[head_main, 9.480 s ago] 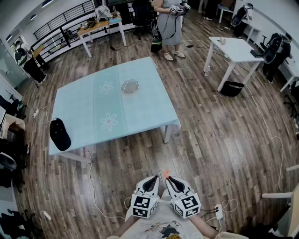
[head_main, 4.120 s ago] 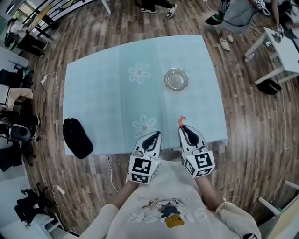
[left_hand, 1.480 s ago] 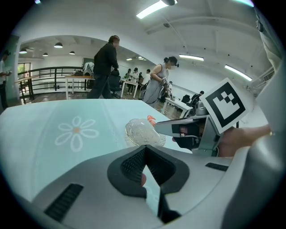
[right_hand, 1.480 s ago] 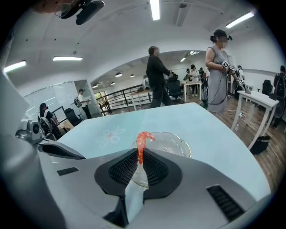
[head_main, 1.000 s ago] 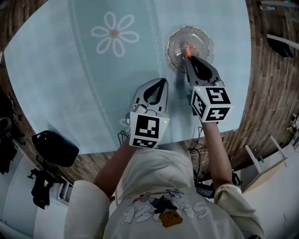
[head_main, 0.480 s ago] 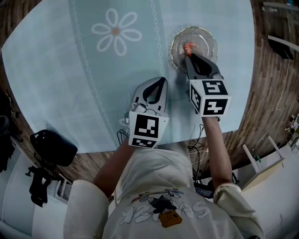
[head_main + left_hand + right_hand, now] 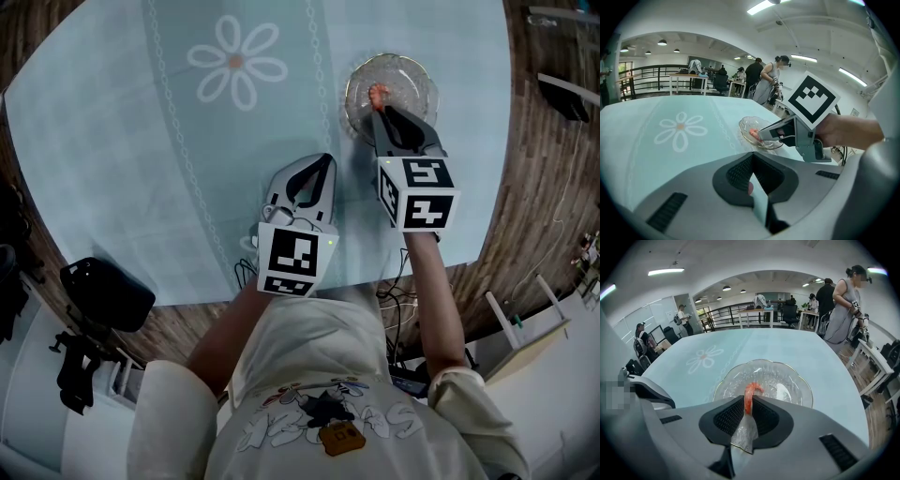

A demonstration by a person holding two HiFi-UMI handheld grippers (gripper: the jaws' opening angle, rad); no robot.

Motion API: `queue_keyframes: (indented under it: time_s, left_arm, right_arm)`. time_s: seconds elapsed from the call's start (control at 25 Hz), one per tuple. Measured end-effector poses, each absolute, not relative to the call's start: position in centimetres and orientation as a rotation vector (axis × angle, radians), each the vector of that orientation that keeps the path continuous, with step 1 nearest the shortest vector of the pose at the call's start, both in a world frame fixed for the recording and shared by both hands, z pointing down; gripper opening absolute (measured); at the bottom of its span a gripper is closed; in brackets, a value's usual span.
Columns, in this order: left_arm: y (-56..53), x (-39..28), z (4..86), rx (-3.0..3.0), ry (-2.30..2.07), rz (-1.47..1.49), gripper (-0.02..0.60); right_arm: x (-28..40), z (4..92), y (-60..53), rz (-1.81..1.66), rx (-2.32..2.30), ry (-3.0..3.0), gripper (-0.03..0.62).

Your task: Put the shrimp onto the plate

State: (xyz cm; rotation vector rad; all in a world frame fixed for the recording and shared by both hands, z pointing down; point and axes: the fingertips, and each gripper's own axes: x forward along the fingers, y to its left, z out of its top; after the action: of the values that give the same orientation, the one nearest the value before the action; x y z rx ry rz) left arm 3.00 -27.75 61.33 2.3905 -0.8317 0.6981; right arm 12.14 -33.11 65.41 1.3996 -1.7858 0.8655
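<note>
A clear glass plate (image 7: 412, 80) stands on the light-blue tablecloth near the table's right edge. My right gripper (image 7: 379, 109) is shut on an orange shrimp (image 7: 377, 94), whose free end pokes out over the plate's near half. From the right gripper view, the shrimp (image 7: 750, 394) curls up between the fingertips above the plate (image 7: 797, 383). My left gripper (image 7: 325, 161) hovers over the cloth, left of the plate and nearer to me, shut with nothing in it. The left gripper view shows the plate (image 7: 751, 123), the shrimp (image 7: 753, 135) and the right gripper (image 7: 762, 137) ahead on the right.
A black cap (image 7: 105, 295) lies at the table's near-left corner. White flower prints (image 7: 236, 64) mark the tablecloth (image 7: 141, 169). Wooden floor borders the table on the right. Several people (image 7: 843, 305) stand by desks beyond the table.
The person has walked up to the table, and my right gripper has carried the shrimp out over the plate. In the last second it barely shifted. The left gripper stayed put.
</note>
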Motion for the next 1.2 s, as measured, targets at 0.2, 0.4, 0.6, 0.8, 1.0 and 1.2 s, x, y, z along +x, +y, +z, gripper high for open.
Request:
queue_keyframes:
  time_s: [0.2,0.4,0.6,0.8,1.0,1.2]
  left_arm:
    - [-27.8,3.1,60.9,2.399,-0.839,0.694,0.008]
    - [-27.3,3.1,60.1,2.411,-0.836,0.693,0.008]
    - [-27.2,3.0,59.1,2.433,-0.845,0.688,0.008]
    - [-26.3,3.0,57.7,2.459,-0.845,0.692,0.008]
    - [-24.8,3.1,55.8,2.489,-0.841,0.688,0.008]
    - [-23.4,2.6,53.5,2.510,-0.864,0.678,0.008]
  right_arm:
    - [12.1,64.9,-32.9,0.851,1.425,-1.793,0.058]
    - [11.8,63.4,-32.3,0.838,1.461,-1.837,0.057]
    - [11.5,61.4,-31.4,0.794,1.495,-1.901,0.037]
    - [11.2,59.3,-29.9,0.808,1.526,-1.984,0.023]
    - [11.2,56.5,-28.3,0.786,1.554,-2.055,0.023]
    - [11.0,54.0,-26.7,0.757,1.562,-2.106,0.023]
